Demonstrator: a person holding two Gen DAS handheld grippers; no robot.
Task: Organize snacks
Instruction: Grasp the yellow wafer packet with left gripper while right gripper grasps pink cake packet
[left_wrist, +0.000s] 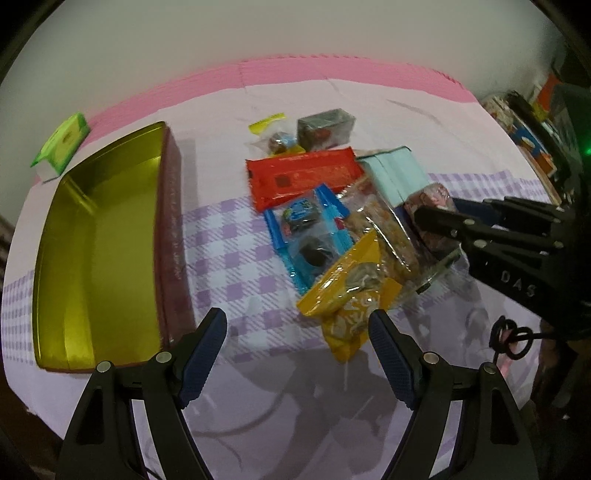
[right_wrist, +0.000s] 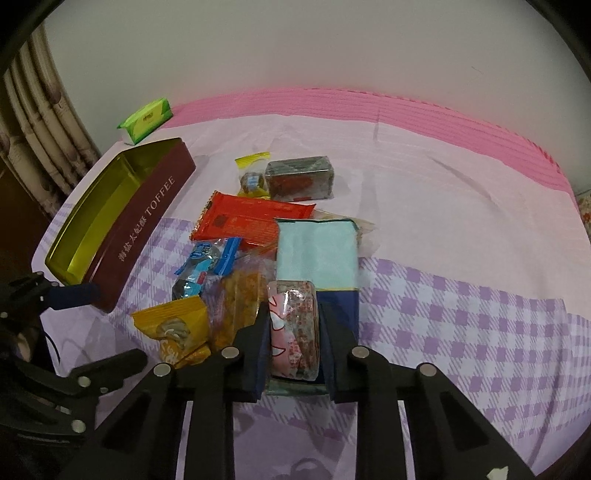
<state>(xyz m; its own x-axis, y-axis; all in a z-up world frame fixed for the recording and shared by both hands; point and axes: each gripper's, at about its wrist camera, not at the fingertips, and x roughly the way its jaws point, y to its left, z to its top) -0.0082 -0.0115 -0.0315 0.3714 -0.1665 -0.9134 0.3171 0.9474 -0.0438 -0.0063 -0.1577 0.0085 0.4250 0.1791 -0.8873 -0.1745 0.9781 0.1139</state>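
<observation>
A pile of snacks lies on the cloth: a red packet (left_wrist: 303, 179) (right_wrist: 243, 221), a blue cookie packet (left_wrist: 306, 236) (right_wrist: 205, 264), a yellow packet (left_wrist: 347, 291) (right_wrist: 177, 328), a pale blue box (left_wrist: 397, 177) (right_wrist: 317, 254), a dark box (left_wrist: 325, 129) (right_wrist: 299, 179). An open gold-lined toffee tin (left_wrist: 99, 240) (right_wrist: 122, 221) stands left. My left gripper (left_wrist: 297, 328) is open and empty, just short of the yellow packet. My right gripper (right_wrist: 293, 325) is shut on a pink wrapped snack (right_wrist: 295, 328), also seen in the left view (left_wrist: 430, 201).
A green tissue pack (left_wrist: 62, 142) (right_wrist: 146, 120) lies behind the tin. A small yellow-topped candy bag (left_wrist: 275, 138) (right_wrist: 253, 177) lies beside the dark box. A pink mat edge (right_wrist: 406, 110) runs along the back. Cluttered shelves (left_wrist: 532, 129) stand at far right.
</observation>
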